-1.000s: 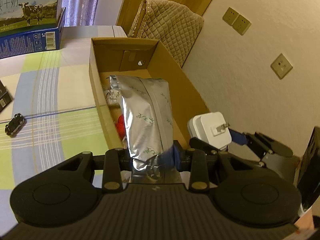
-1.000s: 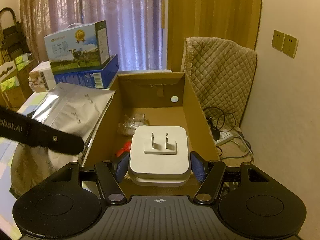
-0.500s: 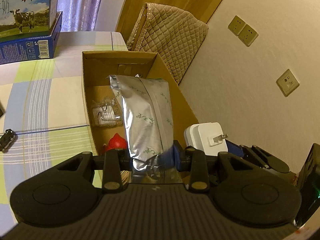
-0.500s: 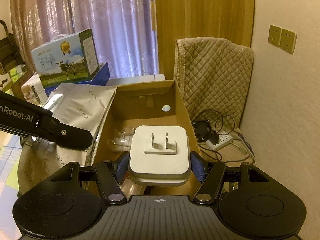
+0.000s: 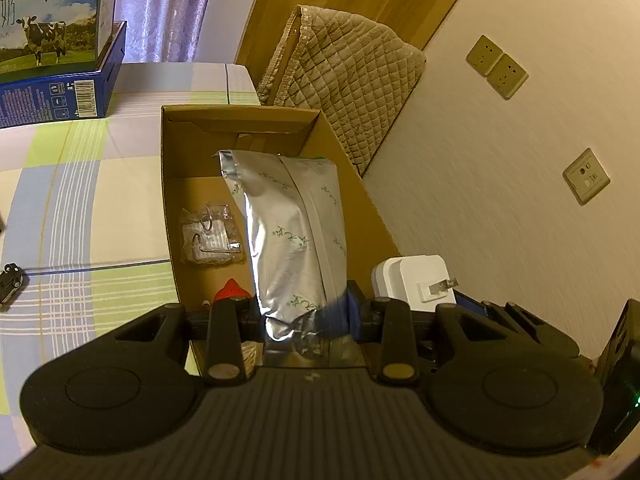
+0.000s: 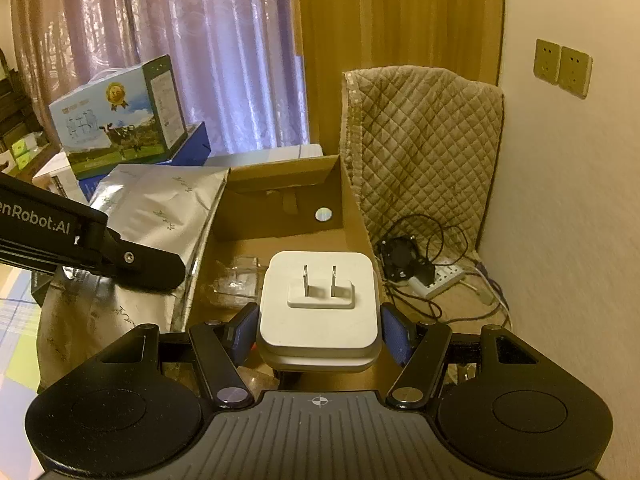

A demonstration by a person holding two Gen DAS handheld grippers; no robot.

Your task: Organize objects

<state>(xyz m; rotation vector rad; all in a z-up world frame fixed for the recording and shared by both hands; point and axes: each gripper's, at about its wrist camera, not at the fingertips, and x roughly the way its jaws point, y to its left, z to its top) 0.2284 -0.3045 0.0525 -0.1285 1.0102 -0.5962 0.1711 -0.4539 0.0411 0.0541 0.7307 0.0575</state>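
Note:
My left gripper is shut on the crumpled end of a silver foil pouch, which hangs over the open cardboard box. The right gripper is shut on a white power adapter with two flat prongs facing up, held over the box's near end. From the left wrist view the adapter shows at the box's right wall. The pouch and the left gripper's finger appear at the left of the right wrist view. Inside the box lie a clear packet of hooks and a red object.
The box stands on a checked cloth by a wall. Milk cartons are stacked behind it, a small black toy car lies at the far left. A quilted cover and a power strip with cables lie to the right.
Both grippers have pulled back and risen a little while keeping their loads. More of the box floor shows now, with the hook packet and red object uncovered.

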